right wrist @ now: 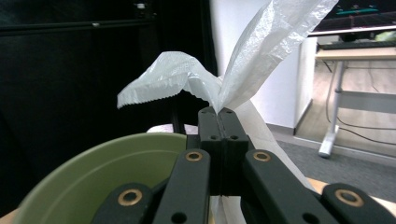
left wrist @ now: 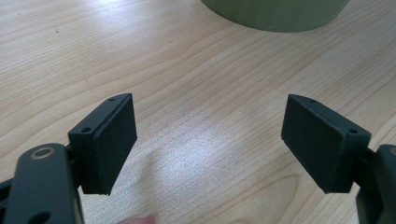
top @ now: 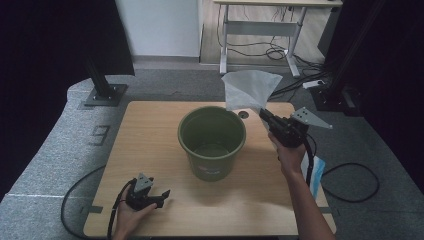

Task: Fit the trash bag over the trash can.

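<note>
A green bucket [top: 212, 141] stands upright in the middle of the wooden table [top: 150, 130]. My right gripper [top: 264, 114] is raised beside the bucket's far right rim and is shut on a thin white plastic bag [top: 249, 89], which fans out above it. In the right gripper view the jaws press together on the white plastic bag [right wrist: 261, 51], above the green bucket [right wrist: 93, 172] rim. My left gripper [top: 162, 196] rests near the table's front left, open with nothing between its fingers. In the left gripper view the left gripper [left wrist: 210, 144] faces bare wood, the green bucket [left wrist: 275, 14] base ahead.
A blue and white object [top: 317, 172] lies at the table's right edge under my right forearm. Cables [top: 350, 182] trail over the grey floor on both sides. A desk [top: 265, 30] stands behind the table, and black frame posts [top: 100, 80] flank it.
</note>
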Motion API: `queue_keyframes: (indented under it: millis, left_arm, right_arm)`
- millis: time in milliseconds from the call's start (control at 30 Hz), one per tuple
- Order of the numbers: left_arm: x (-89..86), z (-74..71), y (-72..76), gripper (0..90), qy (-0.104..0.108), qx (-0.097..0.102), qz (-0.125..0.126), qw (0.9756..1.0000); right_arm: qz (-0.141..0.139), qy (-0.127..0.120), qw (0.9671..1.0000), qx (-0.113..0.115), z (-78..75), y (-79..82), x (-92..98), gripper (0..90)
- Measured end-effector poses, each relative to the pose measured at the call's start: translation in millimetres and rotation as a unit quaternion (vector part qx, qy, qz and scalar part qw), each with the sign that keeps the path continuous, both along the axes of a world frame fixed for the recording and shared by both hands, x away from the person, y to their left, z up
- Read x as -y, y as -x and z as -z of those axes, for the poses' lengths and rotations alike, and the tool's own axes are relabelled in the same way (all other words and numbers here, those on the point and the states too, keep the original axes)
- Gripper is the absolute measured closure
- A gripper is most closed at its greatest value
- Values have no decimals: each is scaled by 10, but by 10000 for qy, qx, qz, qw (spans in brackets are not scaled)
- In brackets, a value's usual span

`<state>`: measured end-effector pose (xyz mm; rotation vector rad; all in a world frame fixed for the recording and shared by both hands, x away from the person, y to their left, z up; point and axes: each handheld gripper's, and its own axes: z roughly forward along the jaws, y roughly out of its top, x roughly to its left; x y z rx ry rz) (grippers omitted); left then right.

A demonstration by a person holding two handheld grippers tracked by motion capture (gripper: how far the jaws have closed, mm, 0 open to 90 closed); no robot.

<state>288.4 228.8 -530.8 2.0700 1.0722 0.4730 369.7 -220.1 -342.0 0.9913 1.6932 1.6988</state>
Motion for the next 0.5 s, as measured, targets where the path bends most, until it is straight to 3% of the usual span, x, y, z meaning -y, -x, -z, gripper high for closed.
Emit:
queue_keyframes:
  millis: [267,500]
  left_arm:
    - [0,2,-1,178,-7,-2,-20,10000]
    - [2,2,0,178,-17,-13,-11,10000]
  right_arm:
    - [-369,105,9992,104,-98,98,-236,889]
    - [-759,399,9963,-88,143,175,-557,888]
